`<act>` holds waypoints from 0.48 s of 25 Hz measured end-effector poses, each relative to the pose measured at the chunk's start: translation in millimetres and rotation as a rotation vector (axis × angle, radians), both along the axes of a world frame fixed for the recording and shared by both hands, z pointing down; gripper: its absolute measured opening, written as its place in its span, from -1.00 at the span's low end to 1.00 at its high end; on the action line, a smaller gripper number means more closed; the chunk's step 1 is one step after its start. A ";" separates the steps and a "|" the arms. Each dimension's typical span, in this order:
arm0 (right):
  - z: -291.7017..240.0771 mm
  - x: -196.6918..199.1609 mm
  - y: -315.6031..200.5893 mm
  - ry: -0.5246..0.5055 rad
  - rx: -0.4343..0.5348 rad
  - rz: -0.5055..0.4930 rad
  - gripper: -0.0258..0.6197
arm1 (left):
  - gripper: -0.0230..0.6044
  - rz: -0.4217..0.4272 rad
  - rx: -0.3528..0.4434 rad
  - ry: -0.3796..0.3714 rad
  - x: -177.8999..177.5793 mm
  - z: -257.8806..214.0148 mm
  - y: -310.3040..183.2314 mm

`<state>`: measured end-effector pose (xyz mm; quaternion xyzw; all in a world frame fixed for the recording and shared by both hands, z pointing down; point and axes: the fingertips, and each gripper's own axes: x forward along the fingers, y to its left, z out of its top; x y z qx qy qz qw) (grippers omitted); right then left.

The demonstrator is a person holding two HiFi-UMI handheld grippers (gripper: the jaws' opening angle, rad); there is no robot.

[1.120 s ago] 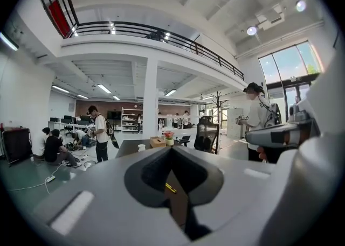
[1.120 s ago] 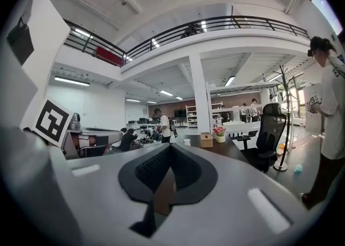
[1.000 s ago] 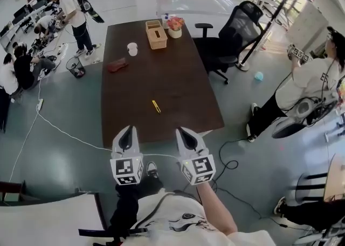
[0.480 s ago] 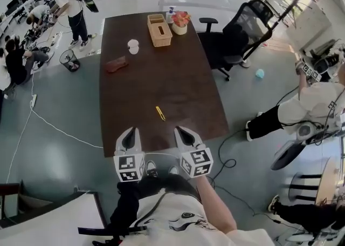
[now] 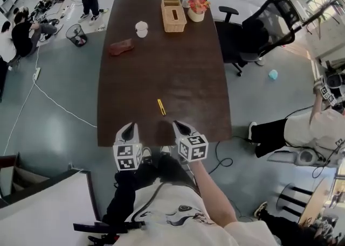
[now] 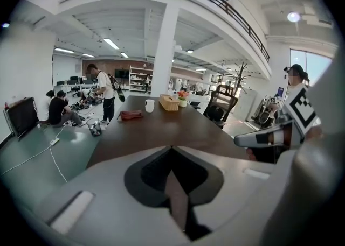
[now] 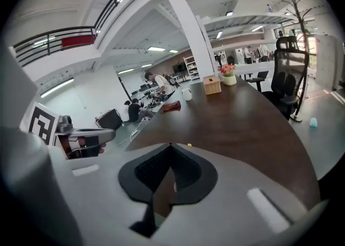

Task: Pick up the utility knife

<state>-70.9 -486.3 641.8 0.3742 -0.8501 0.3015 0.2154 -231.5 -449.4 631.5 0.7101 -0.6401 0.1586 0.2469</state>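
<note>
A slim yellow utility knife (image 5: 161,106) lies on the dark brown table (image 5: 188,78), a little way in from its near edge. My left gripper (image 5: 128,126) hovers at the near edge, to the knife's near left, with its jaws shut and holding nothing. Over the same edge, just near-right of the knife, my right gripper (image 5: 177,124) is also shut and bare. In the right gripper view the knife (image 7: 189,145) shows as a small yellow speck just past the closed tips (image 7: 170,144). The left gripper view shows closed tips (image 6: 171,147) and no knife.
At the table's far end stand a wicker box (image 5: 173,6), a flower pot (image 5: 196,7), a white cup (image 5: 142,27) and a reddish object (image 5: 121,47). A black office chair (image 5: 267,29) is to the right. People, a bin (image 5: 77,35) and floor cables are on the left.
The view has come closer to the table. Both grippers, shut throughout, went from short of the table's near edge to over it, and the knife is now closer to them.
</note>
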 end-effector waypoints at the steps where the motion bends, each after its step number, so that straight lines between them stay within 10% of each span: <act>1: 8.4 0.1 -2.9 0.002 -0.025 -0.009 -0.92 | -0.93 -0.007 -0.019 0.004 0.8 6.4 -0.2; 12: 81.6 -17.8 -33.9 0.083 -0.196 -0.091 -0.91 | -0.93 -0.052 -0.155 0.042 -6.7 47.9 -6.2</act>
